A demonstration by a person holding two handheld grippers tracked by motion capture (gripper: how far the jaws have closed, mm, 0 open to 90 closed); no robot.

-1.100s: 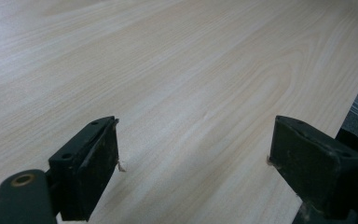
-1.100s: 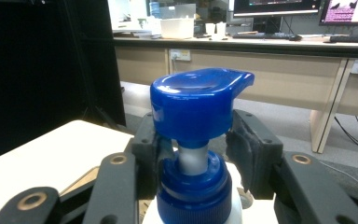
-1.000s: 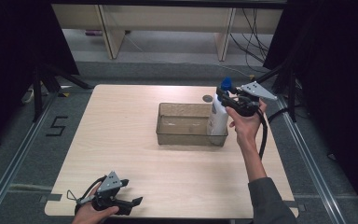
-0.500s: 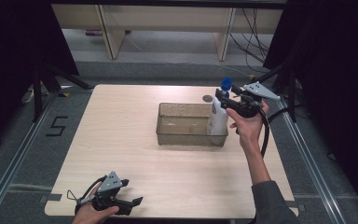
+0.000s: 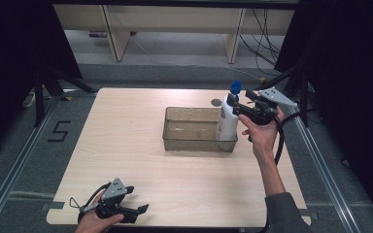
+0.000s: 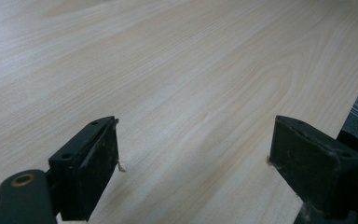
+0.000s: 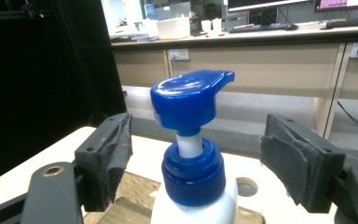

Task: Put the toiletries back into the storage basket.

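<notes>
One readable mark: a numeral on the floor.
A black "5" (image 5: 59, 131) is taped on the grey floor (image 5: 9, 160) just left of the bench (image 5: 126, 145); nothing else is legible.

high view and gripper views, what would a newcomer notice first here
A white pump bottle with a blue pump head stands upright in the right end of a clear plastic bin, between the right gripper's just-opened jaws. The left gripper rests open at the light wooden table's near edge.
</notes>
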